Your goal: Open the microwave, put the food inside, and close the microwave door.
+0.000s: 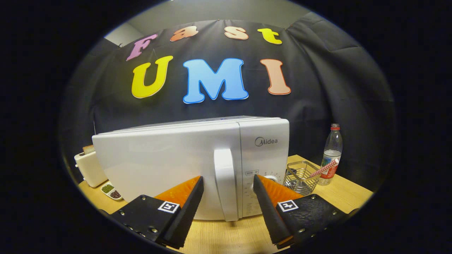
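Microwave (169,165) door closed; gripper (227,183) spread astride handle (226,183) (untouched); wire basket (300,178) holds striped straw (323,168).

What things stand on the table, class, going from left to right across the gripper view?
Toaster → small dish of spices → microwave, door shut, its handle just ahead of the open claw → wire basket → water bottle.
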`<state>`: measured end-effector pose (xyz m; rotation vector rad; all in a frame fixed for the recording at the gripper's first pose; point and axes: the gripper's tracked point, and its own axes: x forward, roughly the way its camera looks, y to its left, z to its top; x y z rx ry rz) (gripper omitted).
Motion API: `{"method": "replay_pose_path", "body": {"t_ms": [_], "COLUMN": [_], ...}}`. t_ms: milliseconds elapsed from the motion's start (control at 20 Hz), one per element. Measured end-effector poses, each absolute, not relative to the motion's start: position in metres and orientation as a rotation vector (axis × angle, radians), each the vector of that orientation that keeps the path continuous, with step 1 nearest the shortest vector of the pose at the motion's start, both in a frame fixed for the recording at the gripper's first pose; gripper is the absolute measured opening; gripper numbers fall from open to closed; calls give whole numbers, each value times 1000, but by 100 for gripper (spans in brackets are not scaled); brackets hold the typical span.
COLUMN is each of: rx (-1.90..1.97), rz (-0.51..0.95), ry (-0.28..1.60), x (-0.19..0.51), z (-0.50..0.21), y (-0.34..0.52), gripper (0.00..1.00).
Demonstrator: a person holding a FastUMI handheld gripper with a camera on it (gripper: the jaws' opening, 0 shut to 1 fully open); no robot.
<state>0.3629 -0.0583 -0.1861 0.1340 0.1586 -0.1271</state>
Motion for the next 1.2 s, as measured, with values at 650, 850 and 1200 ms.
{"method": "replay_pose_path", "body": {"t_ms": [650,850,1200], "rx": [113,134,145], "rz": [-105,-110,-61], "ry": [200,224,222], "x": [363,360,296], "z": [-191,-193,-190], "y": [-59,-58,-34], "gripper": [17,12,12]}}
